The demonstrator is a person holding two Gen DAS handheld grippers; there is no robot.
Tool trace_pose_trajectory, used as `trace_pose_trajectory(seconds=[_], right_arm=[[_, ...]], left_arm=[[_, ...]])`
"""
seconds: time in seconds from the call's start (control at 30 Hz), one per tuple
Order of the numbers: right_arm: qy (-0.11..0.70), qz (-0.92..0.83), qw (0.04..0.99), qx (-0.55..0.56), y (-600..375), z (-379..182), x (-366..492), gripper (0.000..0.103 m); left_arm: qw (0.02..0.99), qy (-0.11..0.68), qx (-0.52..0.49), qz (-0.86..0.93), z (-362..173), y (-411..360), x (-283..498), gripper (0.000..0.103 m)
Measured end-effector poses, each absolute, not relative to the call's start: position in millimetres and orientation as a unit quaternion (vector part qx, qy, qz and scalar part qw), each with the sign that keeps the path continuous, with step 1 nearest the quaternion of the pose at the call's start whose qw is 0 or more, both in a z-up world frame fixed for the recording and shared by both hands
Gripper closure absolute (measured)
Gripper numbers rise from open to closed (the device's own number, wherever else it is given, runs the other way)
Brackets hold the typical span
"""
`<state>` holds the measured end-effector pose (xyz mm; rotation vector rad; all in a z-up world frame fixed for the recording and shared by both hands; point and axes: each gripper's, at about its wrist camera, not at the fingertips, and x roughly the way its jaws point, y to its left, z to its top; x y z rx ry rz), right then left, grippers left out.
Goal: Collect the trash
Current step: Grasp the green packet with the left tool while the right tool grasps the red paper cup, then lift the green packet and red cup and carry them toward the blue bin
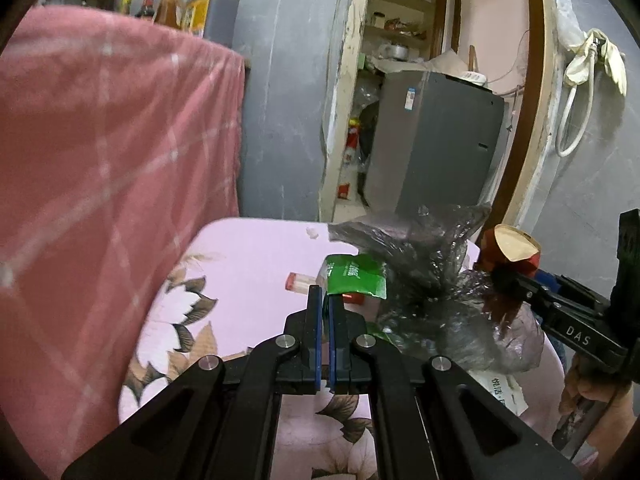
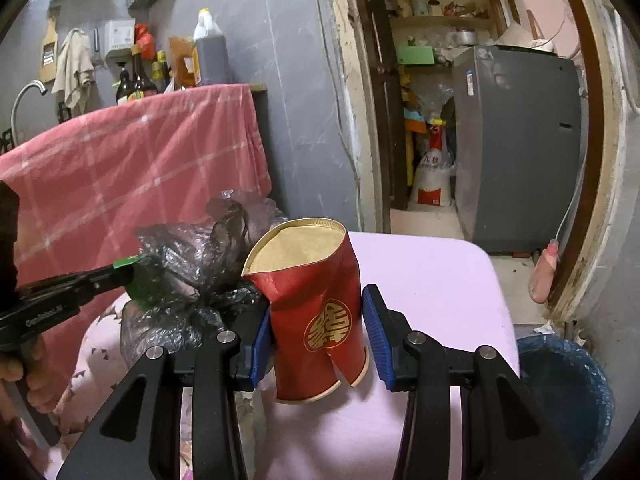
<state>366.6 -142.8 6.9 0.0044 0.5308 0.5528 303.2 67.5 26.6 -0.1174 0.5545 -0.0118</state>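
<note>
My left gripper is shut on a green wrapper together with the edge of a crumpled grey plastic bag, held over the pink flowered table. The bag also shows in the right wrist view, with my left gripper at its left. A crushed red paper cup with a gold emblem sits between my right gripper's blue pads. The left pad touches it; a gap shows at the right pad. The cup also shows in the left wrist view.
A small orange-red packet and a white scrap lie on the table. A blue-lined bin stands on the floor at the right. A pink checked cloth hangs at the left, a grey fridge behind.
</note>
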Motion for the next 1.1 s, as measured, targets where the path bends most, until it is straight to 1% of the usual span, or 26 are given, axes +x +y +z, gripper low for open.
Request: trace_pose_trajectory(seconds=[0.3,0.47,0.63,1.1], right_arm=[[0.239,0.27,0.933,0.009,-150.2,18.5,350.3,0.063],[0.235,0.267,0.934,0.012,-155.3,21.3,342.2,0.063],[0.238,0.261,0.936,0.01,-158.7,21.4,338.2,0.063],[0.222,0.275,0.935,0.021,-166.1,29.4,318.3,0.062]], left_arm=[[0.968,0.247,-0.052,0.01,45.1,70.4,288.2,0.102],[0.969,0.243,-0.037,0.023,48.6,69.0,278.5,0.102],[0.968,0.244,-0.042,0.032,47.7,75.1,265.1,0.102],[0.976,0.213,-0.04,0.027,64.8,66.9,236.4,0.102]])
